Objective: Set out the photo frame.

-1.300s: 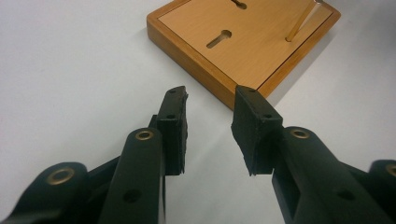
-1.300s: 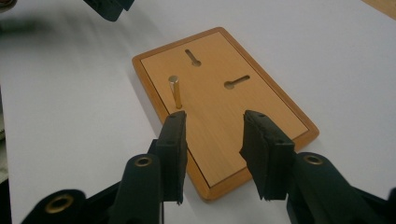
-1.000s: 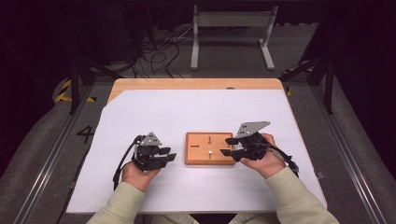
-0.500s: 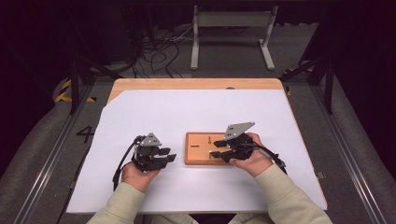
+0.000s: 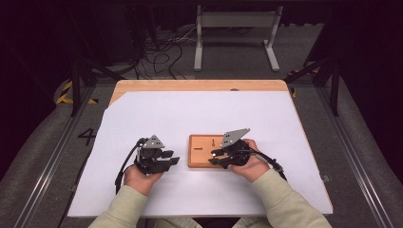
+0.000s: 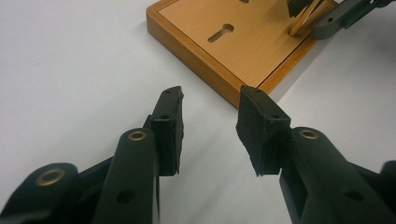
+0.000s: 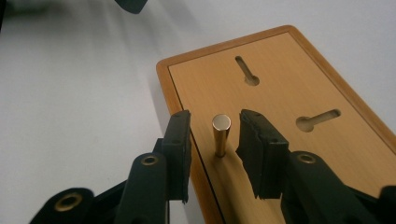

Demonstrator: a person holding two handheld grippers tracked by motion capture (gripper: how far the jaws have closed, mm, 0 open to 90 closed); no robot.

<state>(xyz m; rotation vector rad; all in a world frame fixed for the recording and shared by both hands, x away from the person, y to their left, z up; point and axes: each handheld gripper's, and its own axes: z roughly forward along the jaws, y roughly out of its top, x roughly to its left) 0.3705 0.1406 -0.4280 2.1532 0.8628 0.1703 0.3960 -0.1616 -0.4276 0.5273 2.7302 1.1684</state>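
The right gripper (image 7: pixel 212 135) brackets the upright brass pin (image 7: pixel 220 134) on the wooden board (image 7: pixel 280 102), jaws spread, nothing grasped yet; the left gripper (image 6: pixel 210 126) waits spread beside the board.

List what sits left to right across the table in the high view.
Left hand-held gripper → wooden board → right hand-held gripper, its jaws over the board's right part, either side of a brass peg.
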